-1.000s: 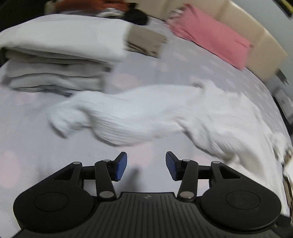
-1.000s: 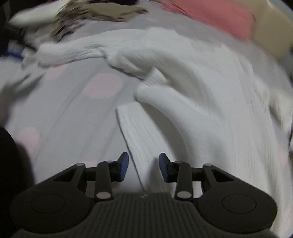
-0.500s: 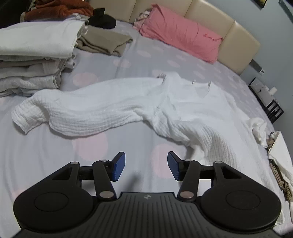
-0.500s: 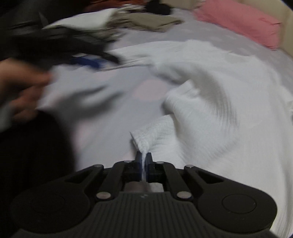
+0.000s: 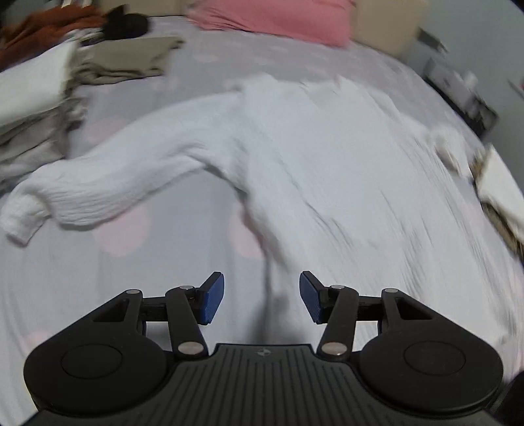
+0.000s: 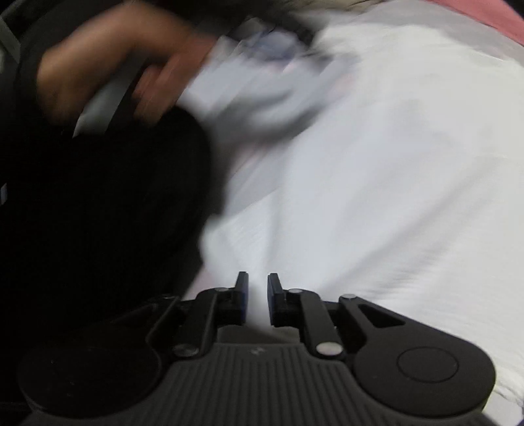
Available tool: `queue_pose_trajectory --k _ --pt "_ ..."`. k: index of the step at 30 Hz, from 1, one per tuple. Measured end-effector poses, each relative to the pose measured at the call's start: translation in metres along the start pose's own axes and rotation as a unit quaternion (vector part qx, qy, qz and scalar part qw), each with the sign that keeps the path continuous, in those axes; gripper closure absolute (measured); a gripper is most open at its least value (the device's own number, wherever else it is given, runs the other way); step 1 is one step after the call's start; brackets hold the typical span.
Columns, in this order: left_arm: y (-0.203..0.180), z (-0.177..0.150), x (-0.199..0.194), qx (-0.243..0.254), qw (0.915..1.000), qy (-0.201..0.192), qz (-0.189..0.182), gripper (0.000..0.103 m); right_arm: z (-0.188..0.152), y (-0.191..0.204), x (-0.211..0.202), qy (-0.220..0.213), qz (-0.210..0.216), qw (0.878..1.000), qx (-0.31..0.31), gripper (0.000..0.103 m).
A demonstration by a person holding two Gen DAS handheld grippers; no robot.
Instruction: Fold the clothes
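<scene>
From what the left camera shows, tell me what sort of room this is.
Most likely a bedroom: a bed with a dotted sheet, a pink pillow against a padded headboard, and folded clothes stacked alongside.

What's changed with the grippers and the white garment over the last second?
The right gripper went from open to clamped on the white garment's edge half a second ago; now its fingers stand slightly apart with cloth between them. The left gripper stays open and empty. The folded stack is unmoved.
</scene>
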State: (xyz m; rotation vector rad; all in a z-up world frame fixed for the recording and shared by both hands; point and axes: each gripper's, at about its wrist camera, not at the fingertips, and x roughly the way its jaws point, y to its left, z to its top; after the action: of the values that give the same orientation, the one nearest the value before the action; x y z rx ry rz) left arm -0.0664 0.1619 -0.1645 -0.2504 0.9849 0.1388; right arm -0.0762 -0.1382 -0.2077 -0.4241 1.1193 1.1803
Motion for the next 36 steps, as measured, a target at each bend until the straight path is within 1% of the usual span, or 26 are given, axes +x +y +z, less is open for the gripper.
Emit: queue_pose_trajectory --k 1,2,4,7,8,10,13,15,16,17,18,22,23,26,28,30,33,36 --pt "-0.006 -0.002 0.001 0.011 0.9999 0.001 -0.003 0.054 -0.006 -0.017 -0.008 -0.005 -0.011 1.0 0.023 0.068" --pt "-0.012 -0.004 0.002 0.021 0.9998 0.003 -0.005 0.054 -0.012 -0.033 -0.016 -0.01 -0.023 0.999 0.045 0.067" --pt "-0.022 -0.007 0.005 0.037 0.9993 0.007 -0.008 0.054 -0.024 -0.067 -0.032 -0.021 -0.045 0.995 0.091 0.066" --pt "-0.028 -0.01 0.006 0.051 0.9986 0.013 -0.007 0.054 -0.042 -0.117 -0.055 -0.037 -0.079 0.984 0.158 0.065" --pt "-0.029 -0.01 0.006 0.053 0.9985 0.015 -0.005 0.054 -0.048 -0.133 -0.063 -0.042 -0.09 0.979 0.18 0.063" --pt "-0.028 -0.011 0.006 0.053 0.9984 0.017 -0.002 0.054 -0.059 -0.167 -0.079 -0.052 -0.112 0.967 0.225 0.062" --pt "-0.025 -0.012 0.002 0.047 0.9988 0.013 -0.003 0.054 -0.077 -0.217 -0.103 -0.067 -0.144 0.944 0.29 0.062" --pt "-0.024 -0.012 0.001 0.04 0.9991 0.011 -0.003 0.054 -0.089 -0.25 -0.118 -0.077 -0.166 0.925 0.332 0.065" --pt "-0.024 -0.011 0.0 0.038 0.9992 0.01 -0.003 0.054 -0.092 -0.257 -0.12 -0.077 -0.17 0.921 0.341 0.069" --pt "-0.024 -0.011 -0.001 0.036 0.9993 0.009 -0.004 0.054 -0.093 -0.254 -0.116 -0.073 -0.169 0.923 0.338 0.092" --pt "-0.023 -0.011 -0.002 0.034 0.9994 0.008 -0.006 0.054 -0.093 -0.25 -0.112 -0.069 -0.167 0.925 0.335 0.098" --pt "-0.019 -0.011 -0.003 0.022 0.9997 0.008 -0.011 0.054 -0.095 -0.237 -0.095 -0.054 -0.161 0.931 0.322 0.099" --pt "-0.017 -0.01 -0.003 0.018 0.9997 0.008 -0.013 0.054 -0.096 -0.235 -0.098 -0.053 -0.165 0.931 0.321 0.1" --pt "-0.014 -0.01 -0.002 0.007 0.9998 0.009 -0.015 0.054 -0.102 -0.236 -0.135 -0.065 -0.196 0.924 0.322 0.1" --pt "-0.012 -0.01 -0.003 0.0 0.9998 0.008 -0.018 0.054 -0.113 -0.237 -0.168 -0.076 -0.206 0.919 0.327 0.1" --pt "-0.01 -0.01 -0.003 -0.005 0.9998 0.007 -0.019 0.054 -0.121 -0.236 -0.19 -0.078 -0.218 0.916 0.328 0.1" --pt "-0.008 -0.01 -0.005 -0.008 0.9997 0.006 -0.02 0.054 -0.135 -0.239 -0.201 -0.055 -0.234 0.914 0.326 0.1" --pt "-0.009 -0.01 -0.006 -0.009 0.9998 0.005 -0.019 0.054 -0.152 -0.24 -0.188 -0.02 -0.247 0.913 0.325 0.1"
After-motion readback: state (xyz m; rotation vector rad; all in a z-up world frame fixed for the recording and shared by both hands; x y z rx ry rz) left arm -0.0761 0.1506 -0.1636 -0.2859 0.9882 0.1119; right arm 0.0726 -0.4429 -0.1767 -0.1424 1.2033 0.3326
